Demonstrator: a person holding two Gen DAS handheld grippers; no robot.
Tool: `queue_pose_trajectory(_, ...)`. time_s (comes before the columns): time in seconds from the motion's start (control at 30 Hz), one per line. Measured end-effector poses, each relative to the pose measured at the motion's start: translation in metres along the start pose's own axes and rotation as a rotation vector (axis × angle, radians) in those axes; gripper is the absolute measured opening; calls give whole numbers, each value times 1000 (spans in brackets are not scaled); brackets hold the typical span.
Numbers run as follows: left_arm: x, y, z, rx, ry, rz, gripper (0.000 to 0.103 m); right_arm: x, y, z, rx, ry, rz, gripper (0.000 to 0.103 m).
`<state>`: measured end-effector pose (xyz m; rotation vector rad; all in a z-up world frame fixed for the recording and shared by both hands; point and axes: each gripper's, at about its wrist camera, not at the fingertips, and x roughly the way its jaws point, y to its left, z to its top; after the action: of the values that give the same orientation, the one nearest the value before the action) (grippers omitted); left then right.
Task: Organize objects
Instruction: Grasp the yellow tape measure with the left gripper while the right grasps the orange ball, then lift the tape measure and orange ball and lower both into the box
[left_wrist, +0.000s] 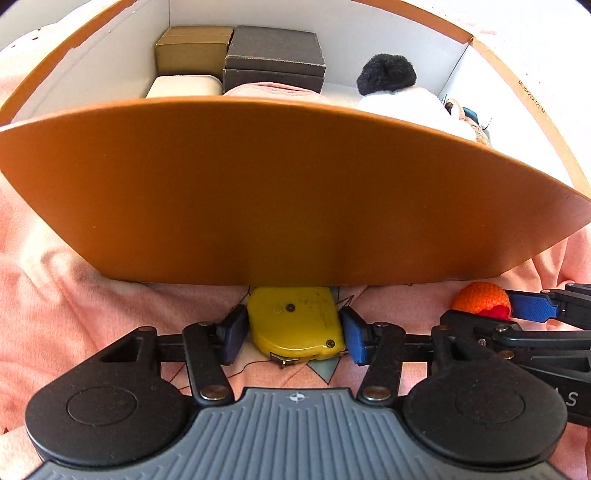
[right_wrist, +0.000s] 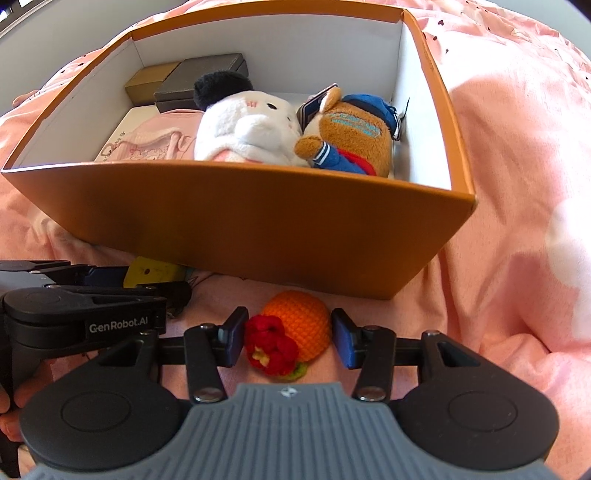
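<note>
The left tool brackets a yellow tape measure, pads at its sides, pressure unclear. The right tool stands open around a crocheted orange. Both lie on pink bedding, against the orange box.

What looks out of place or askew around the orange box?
Two items lie outside the orange box on the pink blanket: a yellow tape measure, tucked partly under the box's front wall, and a crocheted orange. Inside, the white plush and brown plush lie tipped over.
</note>
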<state>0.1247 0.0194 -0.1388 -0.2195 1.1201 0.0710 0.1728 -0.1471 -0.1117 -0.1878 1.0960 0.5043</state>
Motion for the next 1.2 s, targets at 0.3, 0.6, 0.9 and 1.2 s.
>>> queue_pose_trajectory(0.3,-20,0,-12,33,11,-37,61,-9,2,-2,-13,-12,-11,51)
queue_pose_trajectory(0.6,-54,-1,-25,68,-39,-104,61,-29,7,-4,-35,-51,-19,50)
queue_pose_trajectory(0.9,-98,-8,-25,128,-137,-182,61,-62,9,-9,-68,-100,5,50)
queue_pose_trajectory(1.2,-129,-15,-7,148,-243,-235,61,-109,12,-2,-128,-186,66,50)
